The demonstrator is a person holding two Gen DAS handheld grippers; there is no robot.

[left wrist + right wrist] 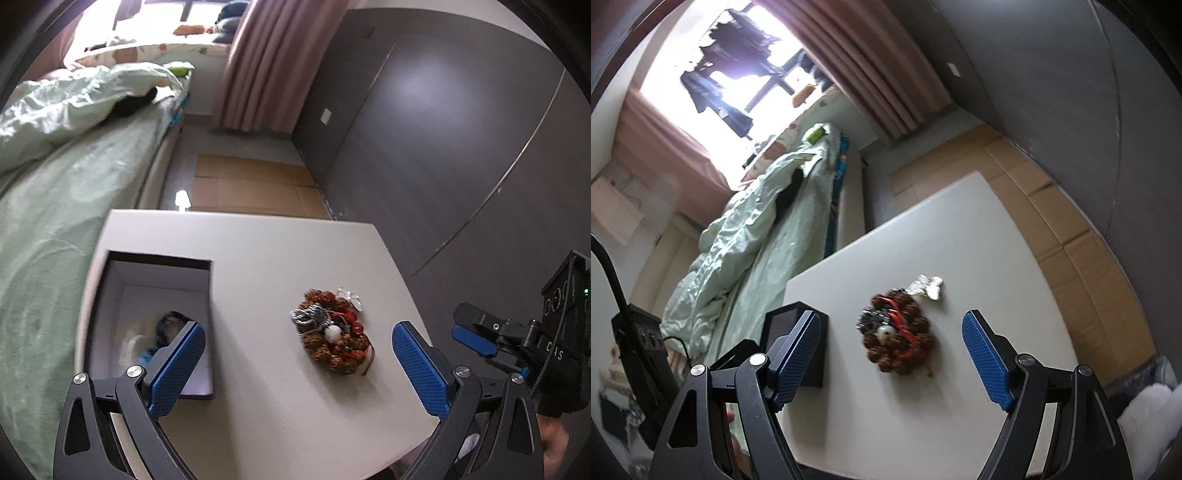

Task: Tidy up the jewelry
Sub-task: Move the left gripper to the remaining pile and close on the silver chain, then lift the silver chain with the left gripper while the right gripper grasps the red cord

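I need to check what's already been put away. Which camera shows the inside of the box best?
The left wrist view: it looks down into the open box, showing its pale walls and a blurred blue item on the bottom. The right wrist view catches only the box's dark outer side, partly behind a finger, with nothing of the inside.

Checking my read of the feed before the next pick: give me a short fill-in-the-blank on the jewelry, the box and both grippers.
1. The jewelry pile lies on the white ____.
2. The open box sits to the ____ of the pile in the left wrist view.
3. The left gripper and the right gripper are both ____.
4. A blue item lies ____ the box.

Missing words: table; left; open; inside
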